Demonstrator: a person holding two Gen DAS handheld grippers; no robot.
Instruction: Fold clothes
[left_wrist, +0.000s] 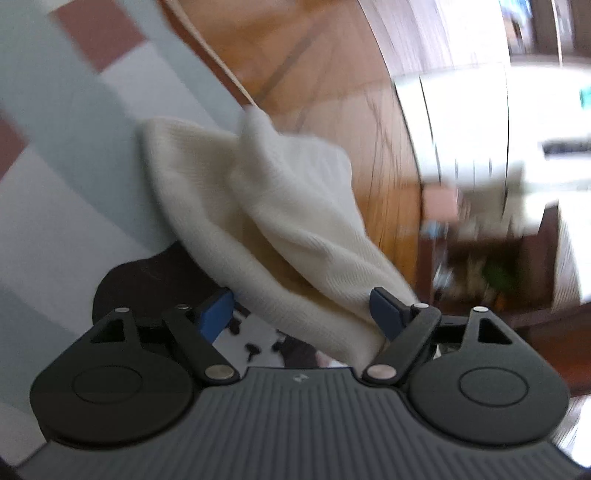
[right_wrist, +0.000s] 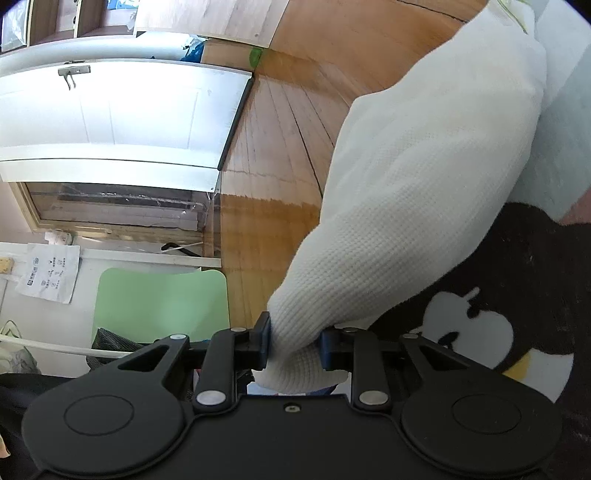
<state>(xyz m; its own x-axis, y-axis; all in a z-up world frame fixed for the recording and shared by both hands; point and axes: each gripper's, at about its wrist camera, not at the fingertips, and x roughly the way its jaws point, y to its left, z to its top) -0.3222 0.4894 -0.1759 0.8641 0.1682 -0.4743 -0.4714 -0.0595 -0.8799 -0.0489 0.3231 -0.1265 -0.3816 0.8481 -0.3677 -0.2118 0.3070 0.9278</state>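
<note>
Pinching waffle-knit cream garment (right_wrist: 413, 192), right tool (right_wrist: 295, 347) clamps; left tool (left_wrist: 301, 314) gapes

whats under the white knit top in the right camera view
The white knit top lies partly over a black printed garment, whose white and yellow print shows beside it. The wooden floor shows past its edge. How far the black garment runs beneath is covered.
</note>
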